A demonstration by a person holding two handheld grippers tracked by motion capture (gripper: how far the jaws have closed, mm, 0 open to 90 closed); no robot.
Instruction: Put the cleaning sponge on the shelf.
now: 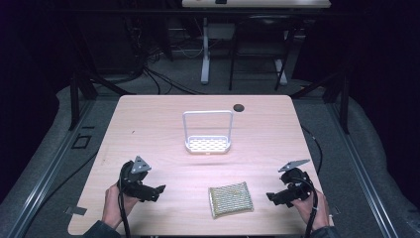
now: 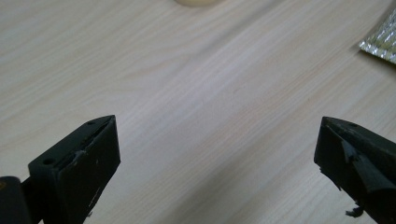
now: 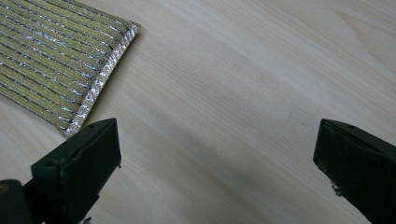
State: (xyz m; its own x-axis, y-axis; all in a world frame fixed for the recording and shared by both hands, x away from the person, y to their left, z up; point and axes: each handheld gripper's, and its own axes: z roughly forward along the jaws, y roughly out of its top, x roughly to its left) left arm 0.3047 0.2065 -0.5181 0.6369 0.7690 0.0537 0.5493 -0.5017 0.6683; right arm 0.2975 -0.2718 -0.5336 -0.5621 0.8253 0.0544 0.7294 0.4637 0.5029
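A yellow-green striped sponge point(image 1: 230, 199) with silver threads lies flat near the table's front edge, between my two grippers. A white wire rack point(image 1: 208, 133) with a perforated base and a tall hoop stands at the table's middle. My left gripper point(image 1: 157, 192) rests low at the front left, jaws wide open over bare wood point(image 2: 219, 158); a corner of the sponge point(image 2: 382, 39) shows at that view's upper right. My right gripper point(image 1: 273, 198) sits at the front right, open point(image 3: 217, 163), with the sponge point(image 3: 51, 60) just beyond its left jaw and not touching it.
The wooden table point(image 1: 148, 129) has a dark round hole point(image 1: 238, 107) near its back edge. A pale rounded object point(image 2: 196, 2) shows at the top edge of the left gripper view. Behind the table stand desk legs and cables on the floor.
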